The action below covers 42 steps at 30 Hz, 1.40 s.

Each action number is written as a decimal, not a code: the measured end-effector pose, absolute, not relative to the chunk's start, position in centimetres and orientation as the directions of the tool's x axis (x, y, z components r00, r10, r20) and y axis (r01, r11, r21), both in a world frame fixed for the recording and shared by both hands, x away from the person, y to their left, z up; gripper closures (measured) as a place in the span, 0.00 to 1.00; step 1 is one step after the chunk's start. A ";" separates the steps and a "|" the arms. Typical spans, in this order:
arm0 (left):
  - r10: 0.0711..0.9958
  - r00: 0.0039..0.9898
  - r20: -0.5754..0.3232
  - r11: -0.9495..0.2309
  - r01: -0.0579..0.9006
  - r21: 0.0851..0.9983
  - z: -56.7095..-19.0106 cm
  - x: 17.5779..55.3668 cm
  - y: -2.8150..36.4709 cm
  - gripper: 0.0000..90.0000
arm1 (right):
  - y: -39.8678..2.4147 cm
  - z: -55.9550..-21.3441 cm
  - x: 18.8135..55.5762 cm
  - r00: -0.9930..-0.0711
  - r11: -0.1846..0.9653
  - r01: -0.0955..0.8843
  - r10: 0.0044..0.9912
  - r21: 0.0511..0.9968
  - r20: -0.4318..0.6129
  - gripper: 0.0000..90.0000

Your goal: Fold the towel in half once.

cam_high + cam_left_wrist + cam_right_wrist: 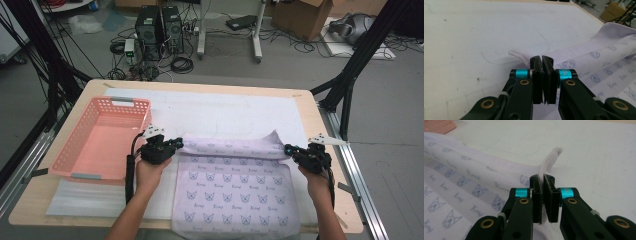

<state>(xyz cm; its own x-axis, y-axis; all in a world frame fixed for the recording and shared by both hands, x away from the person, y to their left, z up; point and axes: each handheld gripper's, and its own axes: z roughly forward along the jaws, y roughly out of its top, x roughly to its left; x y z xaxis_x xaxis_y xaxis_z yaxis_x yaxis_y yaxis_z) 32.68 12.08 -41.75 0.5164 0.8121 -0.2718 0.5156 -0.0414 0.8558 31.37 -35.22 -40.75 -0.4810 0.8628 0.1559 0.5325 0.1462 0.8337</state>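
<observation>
At table centre, we pinch far corners of lilac cat-print cloth: left gripper, right gripper both clenched. Risk: uneven pull skews fold, corner slips.

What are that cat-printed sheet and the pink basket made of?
The sheet looks like soft woven cloth, matte: it drapes, folds, and shows a stitched hem in the claws. The basket looks like moulded plastic, slightly glossy, with perforated walls.

We reach both forearms forward from the near edge, hands level and well apart. Our left tongs point rightward, jaws pressed together; our right tongs point leftward, jaws likewise clamped.
</observation>
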 end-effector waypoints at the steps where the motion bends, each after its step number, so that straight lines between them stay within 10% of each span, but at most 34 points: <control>1: 0.810 0.519 -0.273 -0.044 0.518 0.854 -42.0 32.3 12.2 0.97 | -35.2 -40.9 31.0 -0.484 0.150 0.536 0.861 0.831 0.157 0.95; 15: 0.791 0.563 -0.238 -0.136 0.542 0.829 -44.2 29.5 12.5 0.95 | -35.2 -42.5 27.5 -0.512 0.207 0.576 0.846 0.791 0.152 0.95; 21: 0.807 0.516 -0.286 -0.073 0.568 0.820 -44.3 31.3 12.3 0.54 | -35.4 -42.7 28.2 -0.463 0.153 0.610 0.865 0.778 0.193 0.69; 27: 0.826 0.505 -0.249 -0.094 0.560 0.823 -43.9 34.0 11.7 0.47 | -34.8 -41.6 30.5 -0.414 0.124 0.615 0.891 0.779 0.185 0.56; 36: 0.849 0.469 -0.244 -0.110 0.608 0.786 -45.2 35.8 11.0 0.55 | -32.6 -43.0 34.7 -0.384 0.220 0.691 0.919 0.689 0.092 0.63; 42: 0.836 0.507 -0.211 -0.155 0.586 0.795 -45.0 35.4 10.5 0.94 | -32.9 -43.0 34.7 -0.395 0.232 0.691 0.914 0.684 0.089 0.94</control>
<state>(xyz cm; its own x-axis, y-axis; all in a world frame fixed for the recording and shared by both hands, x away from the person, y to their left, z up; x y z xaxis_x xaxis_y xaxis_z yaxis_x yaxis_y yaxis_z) 35.37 10.51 -44.97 0.5072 0.8356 -0.2111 0.5864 -0.1551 0.7950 34.74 -32.88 -42.95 -0.3948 0.9144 0.0892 0.6915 0.2318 0.6842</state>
